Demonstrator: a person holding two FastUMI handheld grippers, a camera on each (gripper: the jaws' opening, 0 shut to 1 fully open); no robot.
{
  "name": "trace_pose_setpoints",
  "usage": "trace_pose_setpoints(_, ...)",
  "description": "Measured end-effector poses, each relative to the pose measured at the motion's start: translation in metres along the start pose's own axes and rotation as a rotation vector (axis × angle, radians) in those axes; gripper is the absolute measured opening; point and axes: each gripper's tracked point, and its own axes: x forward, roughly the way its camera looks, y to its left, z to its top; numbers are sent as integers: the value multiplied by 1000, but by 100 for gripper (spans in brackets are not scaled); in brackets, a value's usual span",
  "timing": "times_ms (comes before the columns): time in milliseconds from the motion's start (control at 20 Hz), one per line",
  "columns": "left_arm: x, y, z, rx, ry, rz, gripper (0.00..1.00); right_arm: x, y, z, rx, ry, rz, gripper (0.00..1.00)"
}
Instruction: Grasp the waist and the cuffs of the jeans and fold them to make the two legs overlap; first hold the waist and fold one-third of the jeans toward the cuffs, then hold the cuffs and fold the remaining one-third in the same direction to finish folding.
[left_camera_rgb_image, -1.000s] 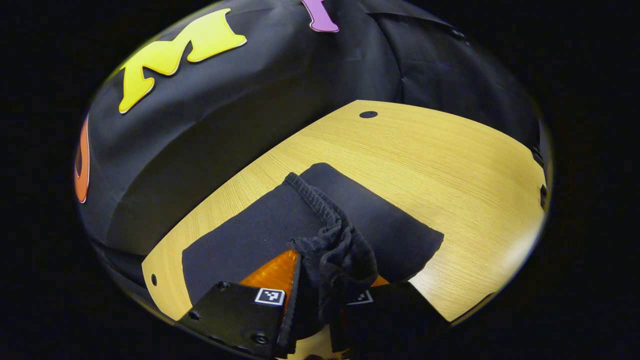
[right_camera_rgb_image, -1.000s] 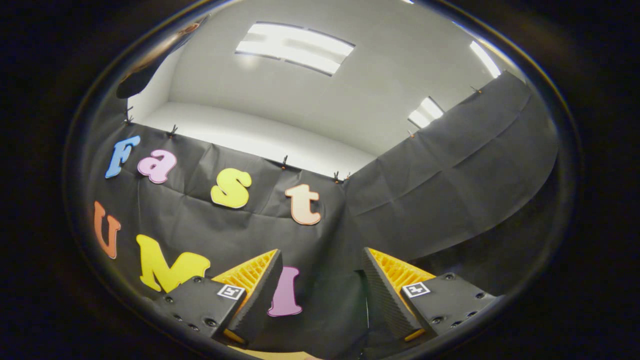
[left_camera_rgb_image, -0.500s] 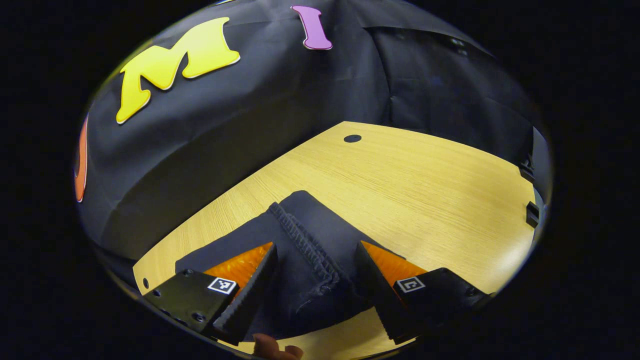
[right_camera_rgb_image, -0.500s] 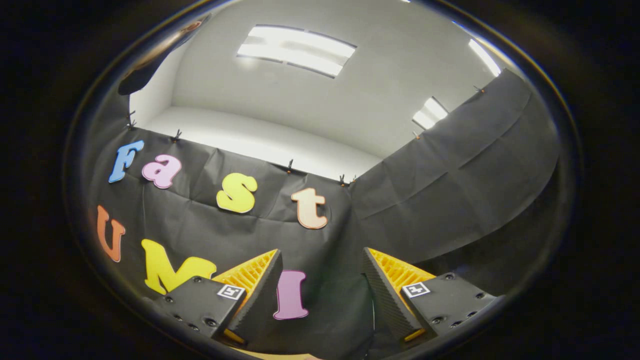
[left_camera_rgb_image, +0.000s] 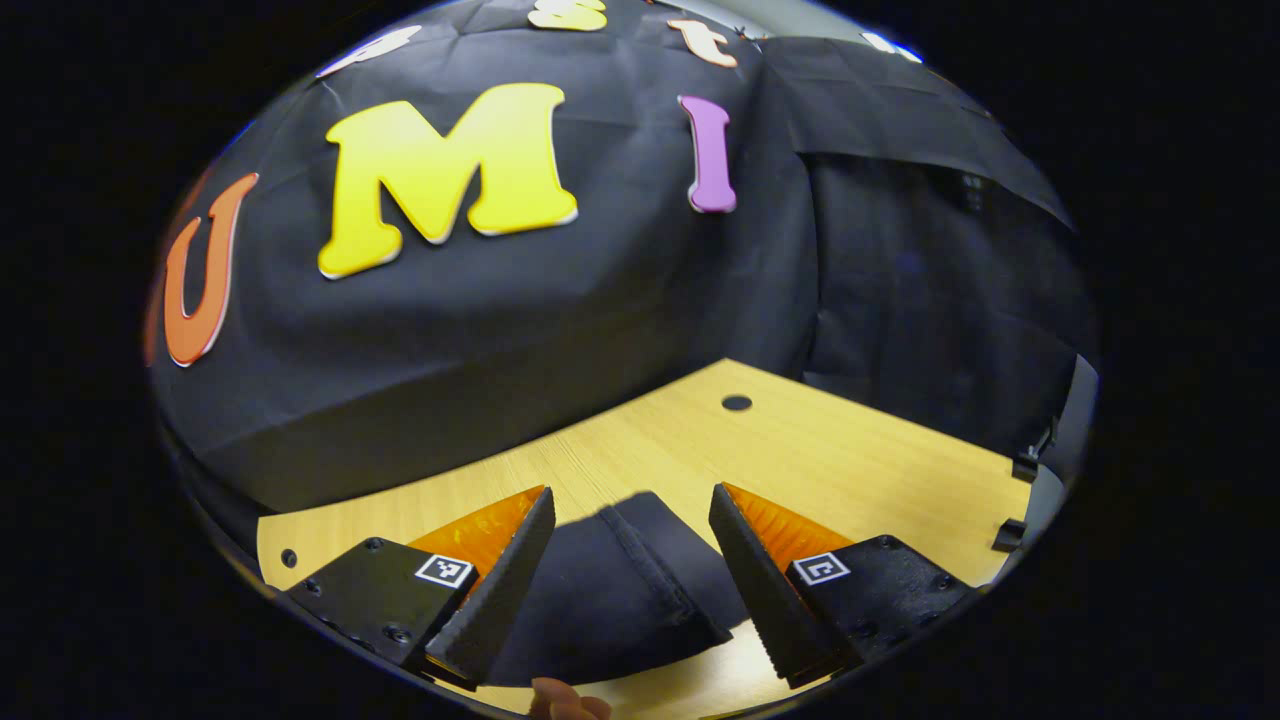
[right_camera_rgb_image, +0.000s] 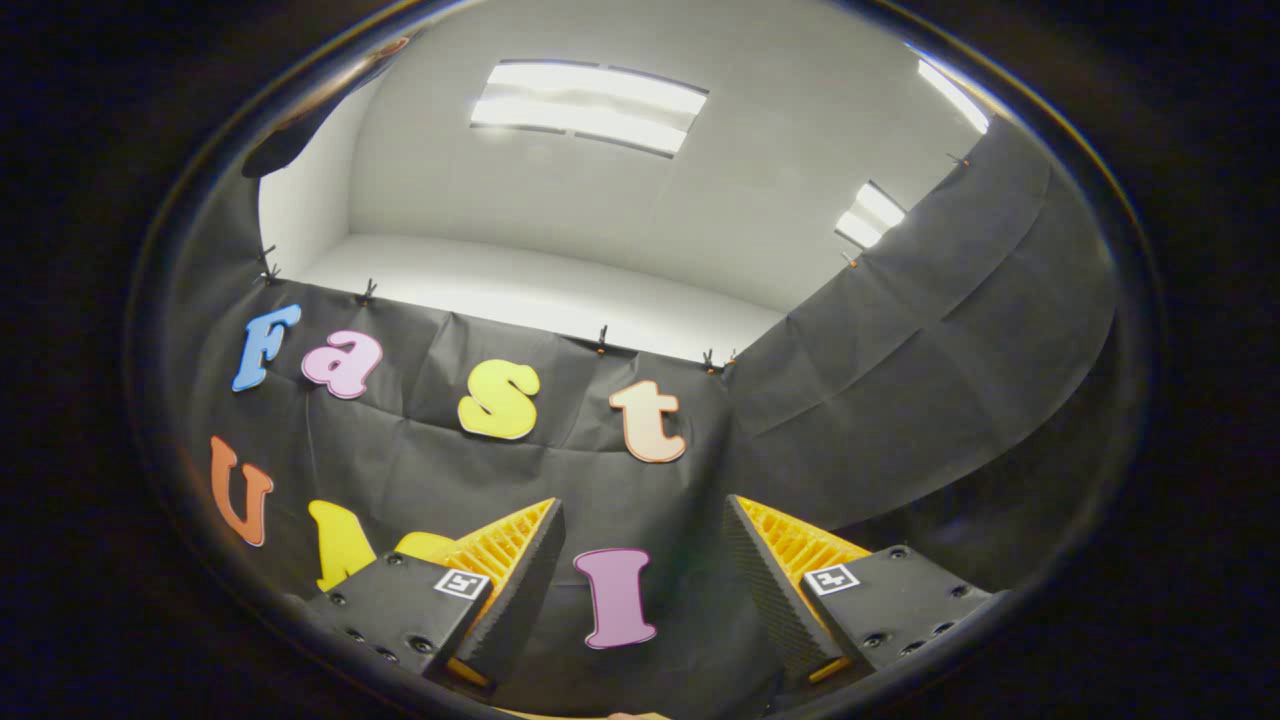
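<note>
The dark jeans lie folded flat on the light wooden table, a ribbed hem running across the top layer. In the left gripper view my left gripper hangs open just above the folded jeans, a finger on each side and nothing between them. In the right gripper view my right gripper is open and tilted upward toward the booth's black wall and the white ceiling, holding nothing.
Black cloth walls close the table's far side and right side. The table has a small round hole at the back and another near its left edge. A fingertip shows at the bottom edge. Ceiling lights shine overhead.
My left gripper let go of the bunched jeans fabric, opened, then pulled back and tilted up, so the jeans now lie flat. My right gripper stayed open and shifted only slightly.
</note>
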Motion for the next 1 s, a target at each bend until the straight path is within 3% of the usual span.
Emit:
trace_pose_setpoints(50, -9, 10, 20, -17, -47, 14, 100, 2, 7, -2, 8, -1, 18, 93)
trace_pose_setpoints(100, -23, 17, 37, -37, -89, 31, 100, 2, 15, -3, 19, 0, 34, 98)
trace_pose_setpoints(450, -126, 78, 142, -113, -366, 226, 99, 6, 67, -27, 58, 52, 143, 93)
trace_pose_setpoints(700, -178, 124, 175, -103, -443, 396, 99, -3, 102, -49, 103, 105, 207, 93)
trace_pose_setpoints(800, -198, 132, 182, -120, -469, 448, 99, -9, 114, -57, 111, 125, 231, 98)
trace_pose_setpoints(850, -208, 138, 182, -122, -474, 485, 99, -13, 119, -64, 122, 146, 243, 93)
trace_pose_setpoints(1000, -226, 148, 177, -127, -482, 562, 99, -33, 139, -92, 160, 239, 270, 98)
